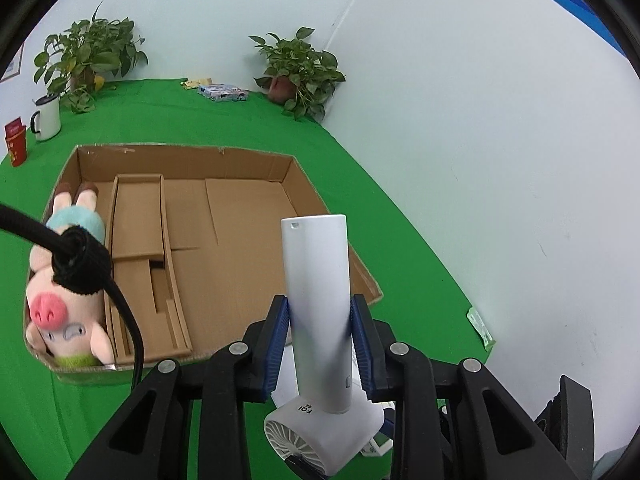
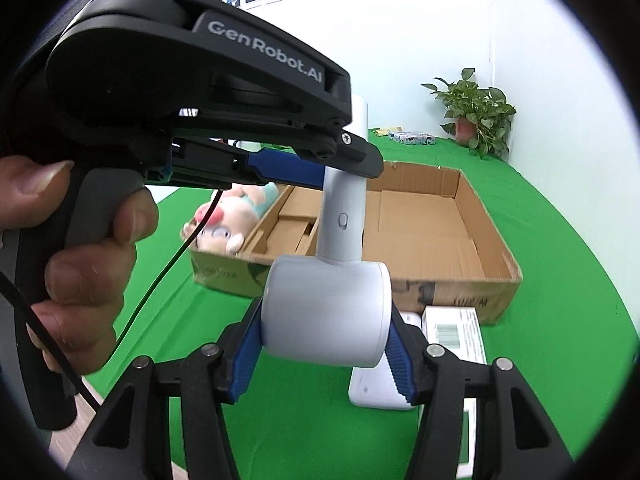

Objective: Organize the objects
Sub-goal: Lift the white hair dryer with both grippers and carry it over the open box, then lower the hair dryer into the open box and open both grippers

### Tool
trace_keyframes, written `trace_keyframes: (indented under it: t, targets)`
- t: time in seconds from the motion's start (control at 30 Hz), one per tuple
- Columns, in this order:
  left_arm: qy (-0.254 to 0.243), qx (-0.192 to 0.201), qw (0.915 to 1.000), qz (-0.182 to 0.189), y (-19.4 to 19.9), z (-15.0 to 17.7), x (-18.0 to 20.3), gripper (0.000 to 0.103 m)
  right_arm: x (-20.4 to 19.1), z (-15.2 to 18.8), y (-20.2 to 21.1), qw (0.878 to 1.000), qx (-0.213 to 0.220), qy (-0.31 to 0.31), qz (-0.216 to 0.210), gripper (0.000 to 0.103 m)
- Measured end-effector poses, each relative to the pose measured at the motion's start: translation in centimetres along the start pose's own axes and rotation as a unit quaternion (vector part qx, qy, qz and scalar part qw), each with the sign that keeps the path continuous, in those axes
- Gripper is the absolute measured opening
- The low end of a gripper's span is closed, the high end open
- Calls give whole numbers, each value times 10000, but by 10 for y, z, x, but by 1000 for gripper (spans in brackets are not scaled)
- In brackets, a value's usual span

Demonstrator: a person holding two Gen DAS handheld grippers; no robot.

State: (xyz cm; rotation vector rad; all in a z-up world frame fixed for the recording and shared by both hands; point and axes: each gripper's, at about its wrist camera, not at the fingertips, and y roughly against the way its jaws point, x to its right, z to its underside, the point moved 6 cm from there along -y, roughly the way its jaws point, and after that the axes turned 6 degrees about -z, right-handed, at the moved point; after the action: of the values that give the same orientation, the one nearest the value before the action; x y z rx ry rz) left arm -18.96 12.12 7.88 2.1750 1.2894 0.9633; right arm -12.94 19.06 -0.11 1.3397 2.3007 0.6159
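Note:
A white handheld fan is held by both grippers above the green table. My left gripper (image 1: 319, 312) is shut on the fan's handle (image 1: 316, 280), with the fan head (image 1: 320, 440) below it. My right gripper (image 2: 326, 344) is shut on the fan head (image 2: 328, 312), and the handle (image 2: 342, 220) rises from it into the left gripper's blue pads (image 2: 288, 168). An open cardboard box (image 1: 224, 168) lies ahead, with a pink pig plush (image 1: 68, 280) in its left compartment. The box (image 2: 440, 184) and plush (image 2: 232, 216) also show in the right wrist view.
White cartons (image 2: 456, 332) lie on the green cloth before the box. Two potted plants (image 1: 300, 72) (image 1: 88, 56), a white mug (image 1: 46, 118), a red tin (image 1: 16, 144) and a flat packet (image 1: 222, 92) stand at the back. A white wall (image 1: 480, 160) runs along the right.

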Motion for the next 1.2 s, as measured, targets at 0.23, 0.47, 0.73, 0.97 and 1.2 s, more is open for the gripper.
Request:
trace_keyframes:
  t: [0.23,0.47,0.73,0.97,1.2]
  targets:
    - [-17,-71,10000,-55,-19,-41,-11,29,12,-29,-15,9999,-118,-35,-94,55]
    - [190,-563,9982,-74,-75,-80,-43,30,26,-48,-45,9976,-592,-196,-293,55]
    - [256,-1102,9932,-267,-139,-93,-69,30,47,-55,-88,9883,-1239,-657,-594,55]
    - [433,-1467,9874,-411,-173,-88,-89,30,57,-48,-116,9802,-1700,-758,-671,55]
    - [655,-1751,9811,-503,-196,-72,-114,30,59,-33,-142,9683,-2170,-893,-854,55]
